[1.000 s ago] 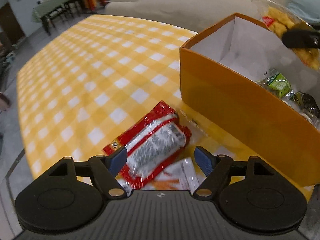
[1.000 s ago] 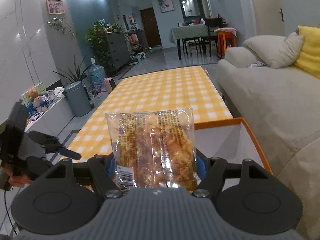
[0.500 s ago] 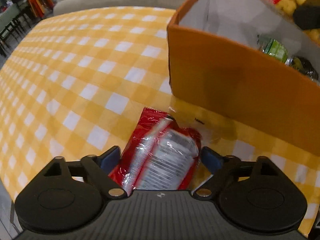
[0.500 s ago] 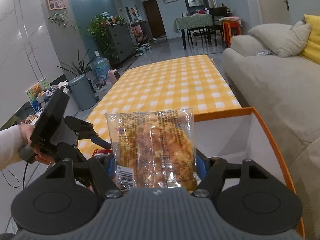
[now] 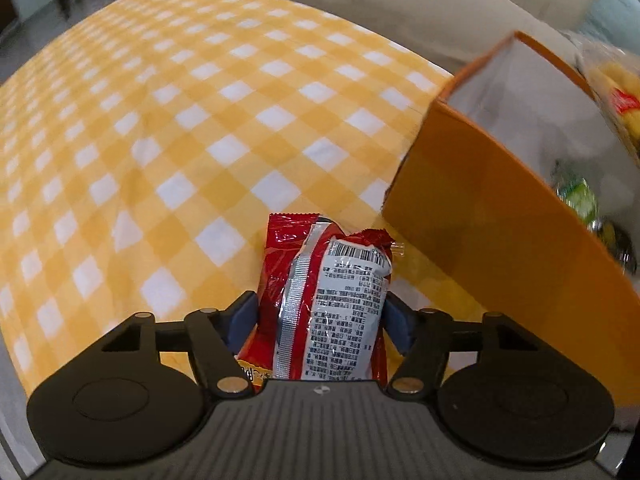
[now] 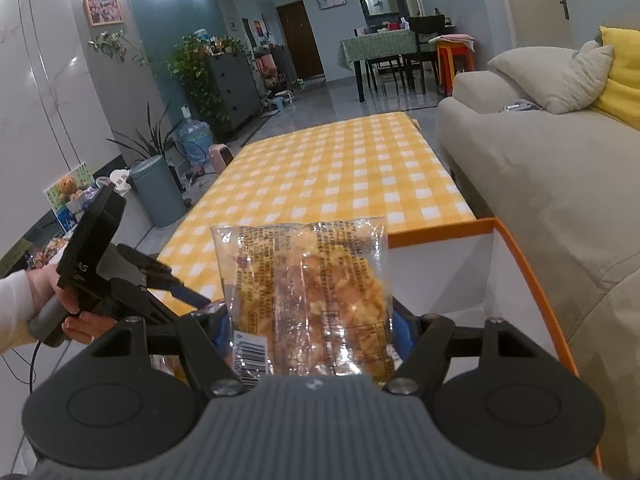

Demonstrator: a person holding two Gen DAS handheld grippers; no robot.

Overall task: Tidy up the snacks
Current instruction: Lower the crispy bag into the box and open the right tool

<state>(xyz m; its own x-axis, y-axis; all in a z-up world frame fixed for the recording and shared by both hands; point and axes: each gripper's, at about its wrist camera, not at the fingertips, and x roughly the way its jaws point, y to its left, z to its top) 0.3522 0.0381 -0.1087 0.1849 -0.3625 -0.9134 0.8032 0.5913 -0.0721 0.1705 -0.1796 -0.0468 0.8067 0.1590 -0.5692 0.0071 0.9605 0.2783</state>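
Yellow-checked bench beside the box (image 5: 500, 232): your left tongs (image 5: 318, 318) have just been closing on the light, crinkly, slippery red packet (image 5: 324, 280) mid-body, so squeeze gently, while your right tongs (image 6: 308, 334) hold the fragile chips bag (image 6: 304, 292) over the box.

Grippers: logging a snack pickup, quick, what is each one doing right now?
Left gripper: has just been closing, claw pressed on the red snack packet.
Right gripper: closed on the clear snack bag.
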